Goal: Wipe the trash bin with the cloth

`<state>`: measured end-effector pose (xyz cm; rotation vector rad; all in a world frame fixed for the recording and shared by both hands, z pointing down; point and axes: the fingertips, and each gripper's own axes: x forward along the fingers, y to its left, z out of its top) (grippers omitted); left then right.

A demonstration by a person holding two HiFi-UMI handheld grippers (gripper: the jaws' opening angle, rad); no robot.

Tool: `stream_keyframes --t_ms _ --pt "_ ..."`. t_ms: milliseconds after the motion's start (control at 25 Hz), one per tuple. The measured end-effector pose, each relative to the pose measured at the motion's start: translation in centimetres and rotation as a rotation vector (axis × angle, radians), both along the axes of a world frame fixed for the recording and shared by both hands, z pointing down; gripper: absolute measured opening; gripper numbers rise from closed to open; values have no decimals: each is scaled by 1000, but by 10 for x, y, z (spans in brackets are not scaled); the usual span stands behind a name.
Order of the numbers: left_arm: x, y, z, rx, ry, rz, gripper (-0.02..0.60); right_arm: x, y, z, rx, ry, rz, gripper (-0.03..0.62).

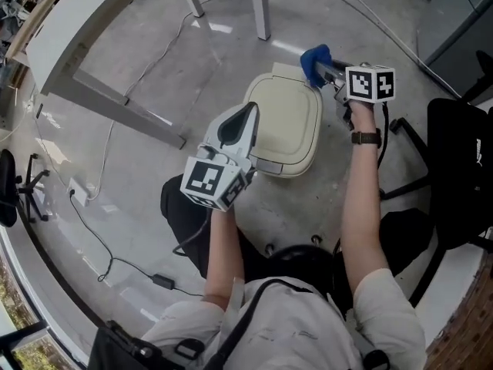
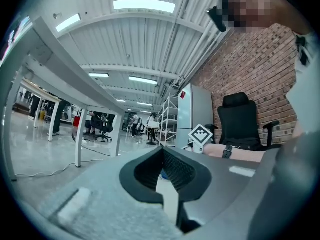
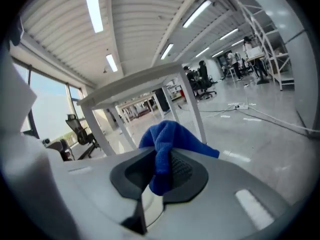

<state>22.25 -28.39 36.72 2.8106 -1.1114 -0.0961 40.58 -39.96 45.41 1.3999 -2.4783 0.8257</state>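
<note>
The cubes on both tools have black and white squares on them, and there are no words I can read. The right tool [image 1: 327, 69] has its jaws squeezed shut on a blue cloth [image 1: 314, 58]. The cloth looks soft and fuzzy. It is bunched up between the jaws and puffs out past their tips. In the right gripper view the cloth [image 3: 167, 136] hides the spot where the jaws meet.

The left tool [image 1: 251, 111] has its jaws closed together to a point, with nothing held in them. In the left gripper view its pads are dark, and one is bumpy like a grid.

The trash bin [image 1: 291, 122] sits between the two tools, on the gray floor [image 1: 154, 68]. It touches or is just under the left tool's tips, and it is just beside the cloth. Its lid is cream, smooth and rounded at the corners. From above only the lid shows, and the left tool covers part of its edge.

A black chair [image 1: 456, 168] is out past the right tool, cut off at the edge. A white table [image 1: 69, 33] stands far off past the left tool
</note>
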Motion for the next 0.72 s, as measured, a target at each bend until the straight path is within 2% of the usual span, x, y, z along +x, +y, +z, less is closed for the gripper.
stream_keyframes --t_ms 200,280,360,520,720 --pt "-20 13 2 1 15 26 -1 -51 -28 63 -191 319 -122 43" --pt "-28 18 6 -8 10 38 -1 -69 -34 82 -241 405 -164 43" --pt "-35 21 8 -12 7 52 -2 -81 -40 85 -249 444 -176 43" --pt "-61 13 8 -13 15 44 -2 -117 -48 79 -240 457 -231 43" --pt "-80 17 6 -2 55 47 -1 -170 -29 80 -236 496 -373 43"
